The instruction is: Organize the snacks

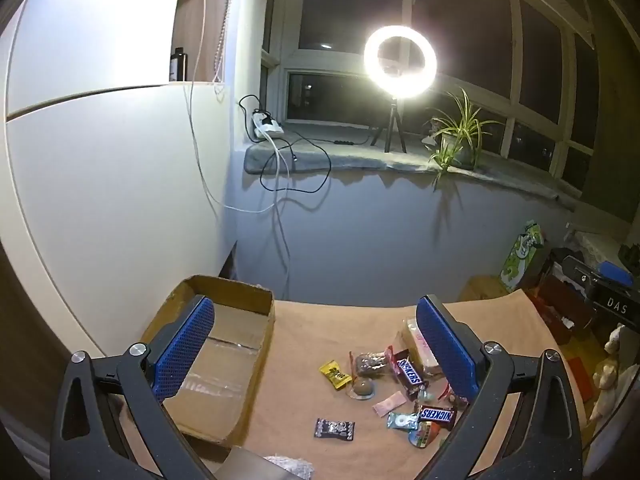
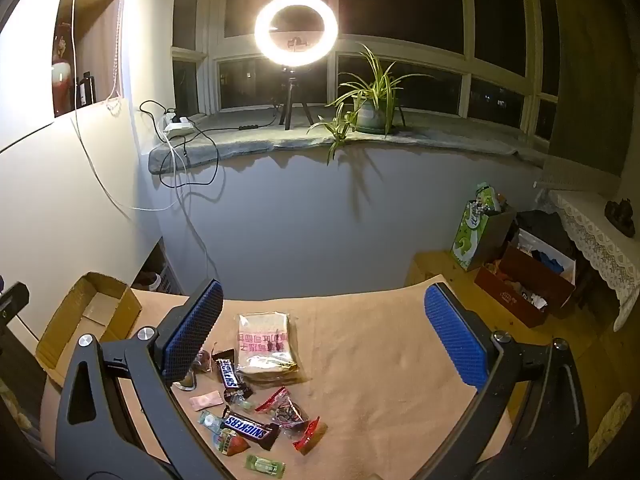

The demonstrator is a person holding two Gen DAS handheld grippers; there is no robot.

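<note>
Left tool and right tool: both standing fully spread, gripping nothing. Snacks: lying scattered on the surface. Cardboard box: sitting at the surface's left.

Left view: right tongs finger hides part of the bread packet and sweets at 3 o'clock. Whitish bag at 6 o'clock cut by edge. Right view: left tongs finger covers a sweet; small wrapper print illegible.
</note>
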